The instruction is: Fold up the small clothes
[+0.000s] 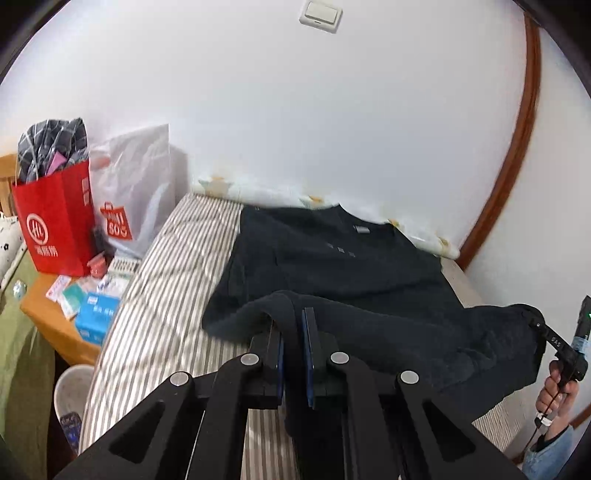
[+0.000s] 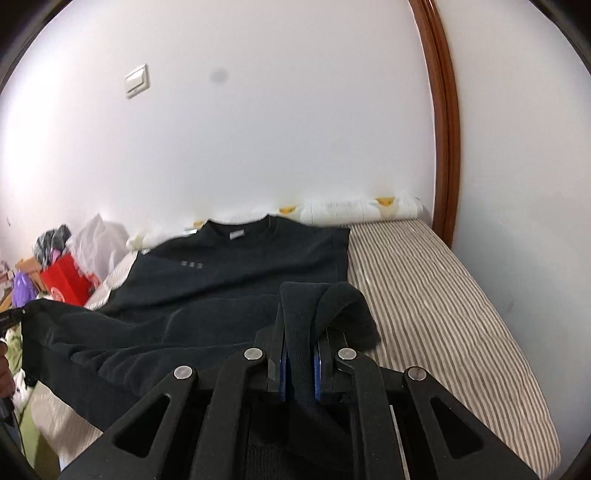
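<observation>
Here, in the left wrist view, the left claw (image 1: 293,332) is clamped on a bunched fold of the black T-shirt (image 1: 332,266), its blue pads (image 1: 308,343) pressing the cloth from both sides. The gripped hem is lifted off the striped bed (image 1: 166,295), while the upper part of the shirt, with its collar and small grey label, lies flat near the white wall (image 1: 295,129). At the right edge the right claw (image 1: 532,319) holds the other corner of the hem, and a hand (image 1: 557,391) in a blue denim sleeve (image 1: 546,450) grips its handle. The hem sags between the two claws. To the left of the bed stand a red paper bag (image 1: 55,225) stuffed with checked cloth and a white plastic bag (image 1: 136,192); a blue box (image 1: 96,317) and small packets lie on a wooden worktop (image 1: 48,314) below them. A light switch (image 1: 320,16) sits high on the wall, and a brown door frame (image 1: 517,147) curves down the right side.

In the right wrist view, the right claw (image 2: 300,354) is likewise closed tight on a thick fold of the black T-shirt (image 2: 240,273), cloth spilling over both fingers. The shirt's body spreads away to the left across the striped bed (image 2: 443,295), collar towards the wall. The far hem corner reaches the left edge of the picture, where the other claw is only just visible. The red paper bag (image 2: 66,284) shows beyond it.
</observation>
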### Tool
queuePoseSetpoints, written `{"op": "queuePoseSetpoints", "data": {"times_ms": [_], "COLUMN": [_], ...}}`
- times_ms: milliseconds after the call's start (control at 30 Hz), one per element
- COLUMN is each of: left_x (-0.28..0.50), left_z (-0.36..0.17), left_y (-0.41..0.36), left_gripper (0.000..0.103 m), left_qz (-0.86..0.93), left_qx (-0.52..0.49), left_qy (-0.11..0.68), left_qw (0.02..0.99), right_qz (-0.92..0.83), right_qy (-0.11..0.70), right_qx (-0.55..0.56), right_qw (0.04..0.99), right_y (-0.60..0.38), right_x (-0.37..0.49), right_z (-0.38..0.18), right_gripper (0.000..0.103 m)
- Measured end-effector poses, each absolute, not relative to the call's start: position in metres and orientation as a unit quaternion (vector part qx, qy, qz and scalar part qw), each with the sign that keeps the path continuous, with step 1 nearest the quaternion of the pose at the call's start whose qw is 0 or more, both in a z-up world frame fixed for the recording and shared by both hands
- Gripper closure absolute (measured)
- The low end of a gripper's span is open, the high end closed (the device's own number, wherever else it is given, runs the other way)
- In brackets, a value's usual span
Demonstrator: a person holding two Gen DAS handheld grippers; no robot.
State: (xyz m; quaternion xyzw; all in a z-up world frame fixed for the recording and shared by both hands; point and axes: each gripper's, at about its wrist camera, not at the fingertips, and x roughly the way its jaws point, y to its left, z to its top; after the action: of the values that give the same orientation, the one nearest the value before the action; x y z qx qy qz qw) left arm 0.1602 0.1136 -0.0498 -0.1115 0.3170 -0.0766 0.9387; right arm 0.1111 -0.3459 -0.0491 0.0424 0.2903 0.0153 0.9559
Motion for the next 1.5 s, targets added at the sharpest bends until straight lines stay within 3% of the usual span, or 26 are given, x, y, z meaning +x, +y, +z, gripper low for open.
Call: {"op": "queuePoseSetpoints", "data": {"times_ms": [333,667,1167,1233,1300,1333,1500], "left_x": [0.259,0.347,0.366,0.361,0.351,0.345,0.306], "left_z": [-0.044,-0.104,-0.132,-0.129,-0.124,-0.122,-0.121], "left_y": [0.092,0.096,0.092,0.094,0.099,0.100,0.113], "left_gripper": [0.094,0.094,0.090,0.082,0.059,0.055,0.052], "left_qz": [-0.041,-0.008,-0.005,-0.023,-0.053,-0.063,-0.066], "left_qx": [-0.063,-0.075,-0.065,-0.072,-0.090,-0.097,-0.100], "left_qy": [0.322,0.369,0.403,0.407,0.407,0.404,0.403], "left_qw": [0.944,0.926,0.913,0.910,0.908,0.907,0.907], "right_qz": [0.025,0.005,-0.047,-0.042,-0.037,-0.037,-0.093], "right_qy": [0.296,0.348,0.419,0.425,0.421,0.416,0.367], "right_qx": [0.065,0.087,0.034,0.032,0.016,0.007,-0.058], "right_qw": [0.953,0.934,0.906,0.904,0.906,0.909,0.924], "right_y": [-0.344,-0.349,-0.343,-0.343,-0.342,-0.341,-0.348], "right_x": [0.212,0.304,0.329,0.321,0.304,0.295,0.240], "right_z": [-0.051,-0.109,-0.150,-0.142,-0.130,-0.126,-0.108], "right_gripper": [0.093,0.093,0.088,0.083,0.076,0.074,0.066]}}
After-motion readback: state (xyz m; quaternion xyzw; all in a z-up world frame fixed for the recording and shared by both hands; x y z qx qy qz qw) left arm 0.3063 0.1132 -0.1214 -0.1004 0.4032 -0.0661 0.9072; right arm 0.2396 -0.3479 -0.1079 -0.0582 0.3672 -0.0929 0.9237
